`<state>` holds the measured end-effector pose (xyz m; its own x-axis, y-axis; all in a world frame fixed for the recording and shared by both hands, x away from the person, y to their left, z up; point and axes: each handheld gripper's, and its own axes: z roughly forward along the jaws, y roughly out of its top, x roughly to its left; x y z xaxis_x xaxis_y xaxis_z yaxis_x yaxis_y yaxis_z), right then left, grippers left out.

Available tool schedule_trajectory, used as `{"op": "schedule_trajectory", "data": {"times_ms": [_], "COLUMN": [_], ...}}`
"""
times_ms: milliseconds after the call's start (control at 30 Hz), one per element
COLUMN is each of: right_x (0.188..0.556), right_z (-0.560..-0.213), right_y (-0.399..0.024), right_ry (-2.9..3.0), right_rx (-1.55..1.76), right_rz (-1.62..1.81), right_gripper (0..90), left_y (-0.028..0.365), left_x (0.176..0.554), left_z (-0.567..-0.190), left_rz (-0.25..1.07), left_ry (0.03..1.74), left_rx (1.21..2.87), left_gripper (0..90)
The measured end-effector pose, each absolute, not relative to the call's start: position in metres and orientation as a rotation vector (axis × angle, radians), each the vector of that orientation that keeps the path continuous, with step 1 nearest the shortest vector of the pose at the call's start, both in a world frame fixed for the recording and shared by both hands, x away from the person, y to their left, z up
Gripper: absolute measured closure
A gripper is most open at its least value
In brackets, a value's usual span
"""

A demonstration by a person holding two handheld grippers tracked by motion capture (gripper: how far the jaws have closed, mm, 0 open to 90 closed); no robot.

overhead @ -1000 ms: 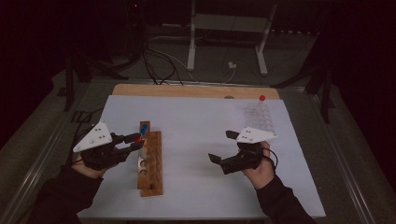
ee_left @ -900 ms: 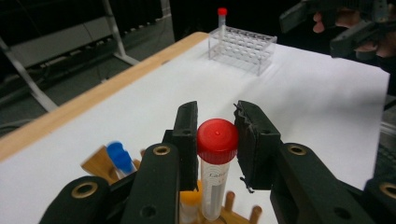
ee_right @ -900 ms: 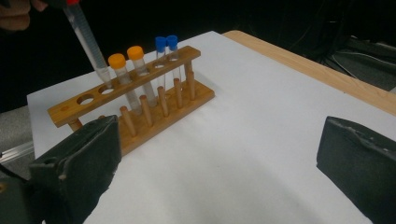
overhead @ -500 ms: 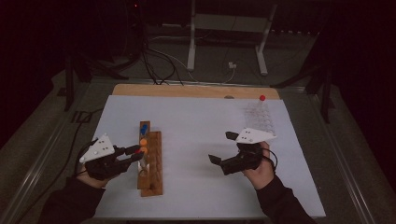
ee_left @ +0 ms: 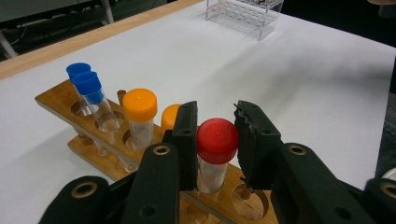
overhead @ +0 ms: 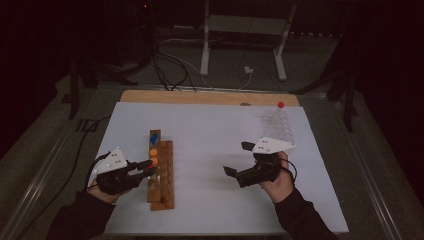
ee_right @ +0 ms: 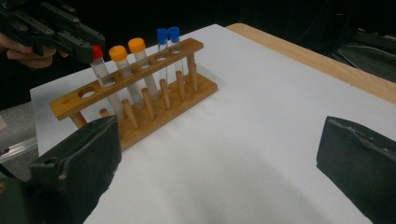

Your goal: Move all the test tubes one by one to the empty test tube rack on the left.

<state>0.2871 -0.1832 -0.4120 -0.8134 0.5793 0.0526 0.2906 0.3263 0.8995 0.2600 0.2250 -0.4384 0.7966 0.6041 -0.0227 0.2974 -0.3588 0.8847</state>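
Our left gripper (ee_left: pixel 216 140) has its jaws pinched on the red cap of the red-capped tube (ee_left: pixel 214 154), one pad on each side of the cap, and the tube body already hangs down through a hole of the wooden rack (ee_left: pixel 60 100). In the right gripper view the tube stands a little tilted in the rack's top rail, next to the two orange-capped tubes (ee_right: pixel 127 58) and, further along, the two blue-capped tubes (ee_right: pixel 167 39).

We judge the step in hand to be seating this tube in the rack. To do it well we should hold the grip on the cap, bring the tube upright so it does not bind on the rim of the hole, and lower it until the bottom rests in the lower board. Only then should we spread the jaws, and draw back straight so the pads do not knock the neighbouring orange cap, which sits just beside the left pad.

Our right gripper (overhead: pixel 245 161) waits well apart over the white table (overhead: pixel 210 125), its jaws spread wide with nothing between them. The clear plastic rack (overhead: pixel 277 125) stands near the far right corner.

We can read no brand, label or writing on the tubes, caps or racks.
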Motion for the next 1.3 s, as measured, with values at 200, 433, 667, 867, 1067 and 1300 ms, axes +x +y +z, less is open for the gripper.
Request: {"op": "schedule_trajectory", "data": {"times_ms": [200, 433, 667, 867, 1067, 1300], "right_x": [0.289, 0.309, 0.346, 0.382, 0.409, 0.440], "right_z": [-0.407, -0.393, -0.390, -0.401, -0.421, -0.443], "right_y": [-0.186, -0.206, -0.240, -0.272, -0.302, -0.324], "right_ry": [2.301, 2.188, 2.098, 2.052, 1.994, 1.959], "right_rx": [0.774, 0.706, 0.733, 0.919, 1.093, 1.260], "right_rz": [1.494, 1.511, 1.433, 1.333, 1.265, 1.161], "right_gripper": [0.0, 0.0, 0.0, 0.0, 15.9, 30.0], "left_y": [0.225, 0.225, 0.231, 0.238, 0.241, 0.245], "left_x": [0.257, 0.251, 0.250, 0.248, 0.248, 0.249], "left_z": [-0.433, -0.422, -0.422, -0.423, -0.424, -0.425], "left_rz": [0.366, 0.362, 0.370, 0.384, 0.403, 0.411], "left_ry": [0.639, 0.625, 0.645, 0.645, 0.661, 0.678], "left_rx": [1.927, 1.866, 1.846, 1.814, 1.797, 1.784], "left_gripper": [50.4, 15.2, 2.4, 2.4, 2.3, 2.4]}}
